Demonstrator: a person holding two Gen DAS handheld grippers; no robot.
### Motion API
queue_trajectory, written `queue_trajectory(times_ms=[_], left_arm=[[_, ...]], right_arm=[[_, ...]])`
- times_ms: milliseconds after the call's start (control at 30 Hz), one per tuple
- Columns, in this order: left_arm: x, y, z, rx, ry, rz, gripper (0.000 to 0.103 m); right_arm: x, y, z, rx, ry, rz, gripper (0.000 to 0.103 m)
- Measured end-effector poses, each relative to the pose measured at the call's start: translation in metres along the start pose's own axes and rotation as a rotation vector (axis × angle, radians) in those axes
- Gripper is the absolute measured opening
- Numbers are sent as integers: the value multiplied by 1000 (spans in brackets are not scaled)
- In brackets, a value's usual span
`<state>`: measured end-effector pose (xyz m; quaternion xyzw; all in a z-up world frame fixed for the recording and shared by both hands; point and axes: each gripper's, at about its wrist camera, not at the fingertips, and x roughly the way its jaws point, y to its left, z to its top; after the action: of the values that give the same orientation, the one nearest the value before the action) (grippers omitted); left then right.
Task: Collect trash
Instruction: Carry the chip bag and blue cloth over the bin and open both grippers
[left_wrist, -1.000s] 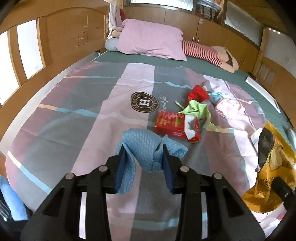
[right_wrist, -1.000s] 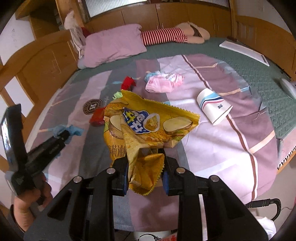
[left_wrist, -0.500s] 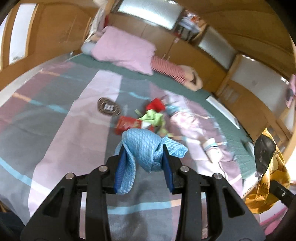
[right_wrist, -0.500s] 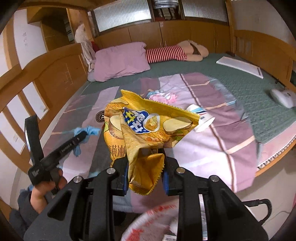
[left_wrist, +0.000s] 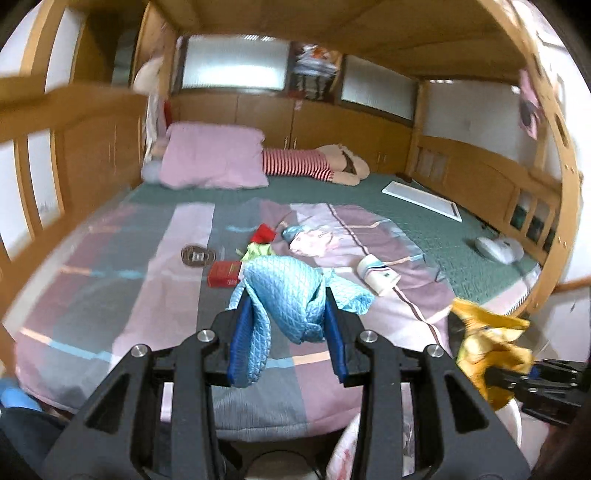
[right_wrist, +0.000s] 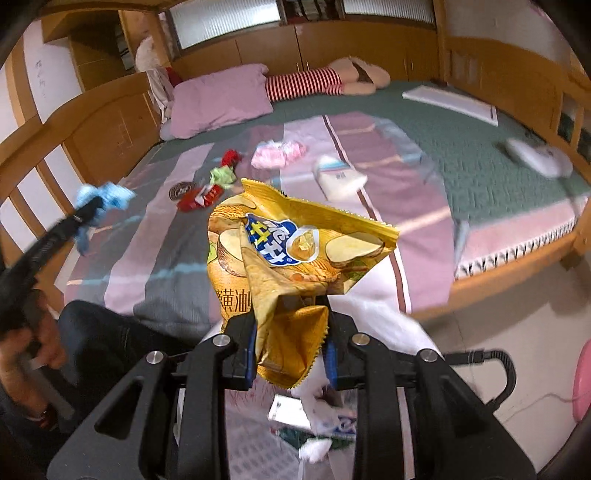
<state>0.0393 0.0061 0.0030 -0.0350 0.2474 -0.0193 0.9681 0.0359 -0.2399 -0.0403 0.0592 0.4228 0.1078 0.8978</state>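
Note:
My left gripper (left_wrist: 288, 314) is shut on a crumpled light blue cloth (left_wrist: 291, 291), held above the foot of the bed. My right gripper (right_wrist: 291, 328) is shut on a yellow chip bag (right_wrist: 291, 251), hanging over a white bin (right_wrist: 373, 325) with trash inside on the floor. The chip bag (left_wrist: 487, 343) also shows at the right of the left wrist view. The blue cloth (right_wrist: 103, 199) appears at the left of the right wrist view. On the striped blanket lie a red box (left_wrist: 223, 274), a green wrapper (left_wrist: 258, 251), a red wrapper (left_wrist: 264, 232), a pink packet (left_wrist: 314, 242) and a paper cup (left_wrist: 376, 275).
A pink pillow (left_wrist: 214, 158) and a striped doll (left_wrist: 306, 166) lie at the bed's head. Wooden panels (left_wrist: 99, 147) enclose the bed. A white board (left_wrist: 421, 199) and a white object (left_wrist: 498, 249) rest on the green mat. A person's hand (right_wrist: 33, 339) and leg are at left.
Both grippers have pulled back from the bed toward its foot, still holding the cloth and the chip bag. The left one rose and tilted up; the bin now lies under the right one.

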Motion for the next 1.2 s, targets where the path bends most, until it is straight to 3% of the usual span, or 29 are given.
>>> queue_trajectory(times_ms=[233,300,367,400,700,800,967,1033,1067,1100,1200], left_arm=[[-30,-22,1,14,0,-32,37],[-32,-25,1,17,1,-39,37],[-33,-28,0,19,4,-48,37],[-33,-28,0,17,9,-55,37],[-24,-39,-9,43,49,-89,37],[-15,-50,-21,68,106,-160,37],[15,-77,-60,125,289,-265,42],[24,-86,-74,153,346,-275,48],[27,-89,-79,167,361,-275,57],[27,-91,-82,177,363,-266,67],[22,-94,-81,182,333,-250,82]], right_arm=[[2,-10,-23,-18,87,3,29],[5,-12,-28,-26,122,-5,41],[2,-18,-30,-5,104,-20,58],[-2,-22,-30,17,88,-18,61],[-33,-60,-17,211,-49,-10,63],[-40,-68,-14,258,-93,-23,64],[-40,-73,-11,290,-101,-9,65],[-38,-71,-11,283,-94,-11,66],[-36,-71,-12,280,-89,-10,66],[-36,-70,-12,280,-87,-10,66],[-34,-69,-12,281,-79,-7,67]])
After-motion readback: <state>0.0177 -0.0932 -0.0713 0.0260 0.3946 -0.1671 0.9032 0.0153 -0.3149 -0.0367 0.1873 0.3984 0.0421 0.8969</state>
